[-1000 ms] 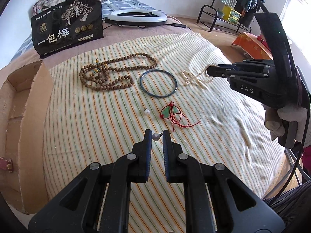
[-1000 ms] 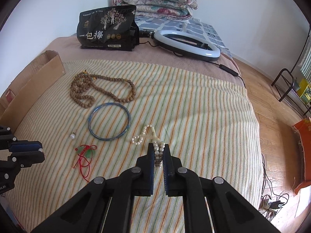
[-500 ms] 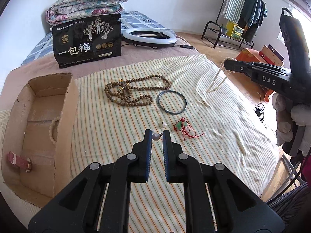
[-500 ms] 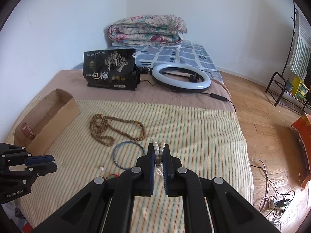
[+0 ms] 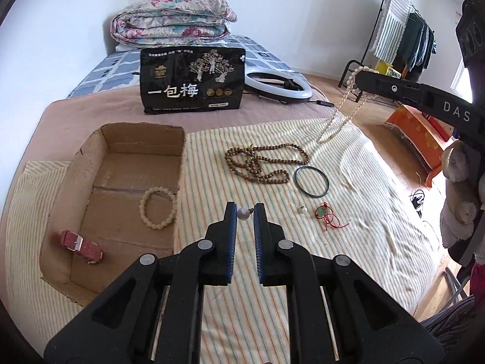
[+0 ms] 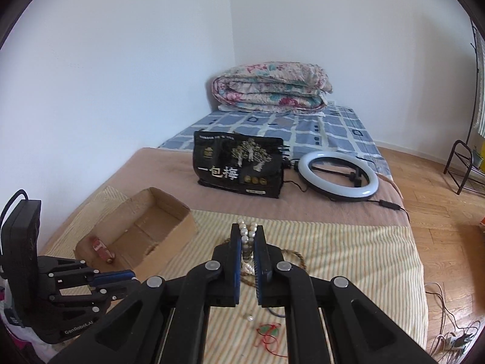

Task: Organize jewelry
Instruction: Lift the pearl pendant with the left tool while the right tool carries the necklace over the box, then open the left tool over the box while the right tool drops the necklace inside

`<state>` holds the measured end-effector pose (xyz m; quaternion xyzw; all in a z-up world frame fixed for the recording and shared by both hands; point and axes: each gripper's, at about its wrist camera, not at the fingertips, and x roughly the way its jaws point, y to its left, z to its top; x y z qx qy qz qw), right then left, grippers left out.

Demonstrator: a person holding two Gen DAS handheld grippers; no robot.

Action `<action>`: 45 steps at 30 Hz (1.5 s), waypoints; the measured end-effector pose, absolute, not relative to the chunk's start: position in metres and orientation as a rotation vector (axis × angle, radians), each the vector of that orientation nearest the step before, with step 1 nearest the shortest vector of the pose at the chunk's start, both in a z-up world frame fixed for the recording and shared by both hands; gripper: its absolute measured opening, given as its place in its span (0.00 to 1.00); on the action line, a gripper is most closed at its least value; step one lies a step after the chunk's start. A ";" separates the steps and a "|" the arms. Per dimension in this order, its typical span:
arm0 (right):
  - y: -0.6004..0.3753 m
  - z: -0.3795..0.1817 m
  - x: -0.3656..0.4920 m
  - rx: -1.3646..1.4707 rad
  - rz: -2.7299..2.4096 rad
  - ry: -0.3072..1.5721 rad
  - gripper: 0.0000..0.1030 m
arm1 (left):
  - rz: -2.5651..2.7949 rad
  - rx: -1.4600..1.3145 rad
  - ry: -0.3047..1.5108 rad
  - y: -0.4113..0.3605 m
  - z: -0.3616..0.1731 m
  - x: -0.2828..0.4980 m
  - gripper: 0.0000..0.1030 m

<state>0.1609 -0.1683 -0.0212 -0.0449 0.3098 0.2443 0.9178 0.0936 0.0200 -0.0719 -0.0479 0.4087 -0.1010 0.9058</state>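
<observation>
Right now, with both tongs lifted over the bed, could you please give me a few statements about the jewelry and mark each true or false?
1. The right tongs are shut on the pearl necklace, which hangs clear of the striped cloth. True.
2. The cardboard box holds nothing. False: a pale bead bracelet and a red watch strap lie in it.
3. The left tongs grip a small pearl earring. True.
4. The dark bangle is in the box. False: it lies on the striped cloth, beside the wooden bead necklace.
5. The red-corded green pendant lies on the cloth. True.
</observation>
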 end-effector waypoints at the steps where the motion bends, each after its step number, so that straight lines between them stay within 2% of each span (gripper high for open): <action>1: -0.159 -0.020 0.161 -0.095 0.519 0.631 0.04 | -0.199 -0.103 0.842 0.025 -0.071 0.093 0.09; 10: -0.087 -0.017 0.157 -0.098 0.647 0.618 0.04 | -0.101 -0.141 0.836 0.079 -0.074 0.083 0.09; 18: -0.033 -0.038 0.164 -0.116 0.719 0.649 0.04 | -0.038 -0.174 0.858 0.117 -0.086 0.078 0.09; 34: 0.015 -0.088 0.187 -0.171 0.748 0.755 0.06 | -0.020 -0.181 0.897 0.126 -0.098 0.079 0.09; 36: 0.014 -0.088 0.188 -0.176 0.736 0.749 0.19 | -0.013 -0.174 0.910 0.126 -0.099 0.080 0.10; 37: 0.013 -0.088 0.187 -0.175 0.728 0.742 0.38 | -0.009 -0.175 0.921 0.126 -0.100 0.081 0.15; 38: 0.013 -0.086 0.187 -0.173 0.723 0.736 0.52 | -0.005 -0.178 0.928 0.126 -0.102 0.082 0.33; 39: 0.012 -0.085 0.187 -0.171 0.716 0.730 0.58 | 0.002 -0.181 0.926 0.126 -0.102 0.082 0.51; 41: 0.010 -0.082 0.187 -0.166 0.698 0.717 0.81 | 0.022 -0.178 0.908 0.127 -0.102 0.080 0.60; 45: 0.004 -0.078 0.188 -0.149 0.680 0.709 0.91 | 0.027 -0.176 0.916 0.127 -0.102 0.080 0.61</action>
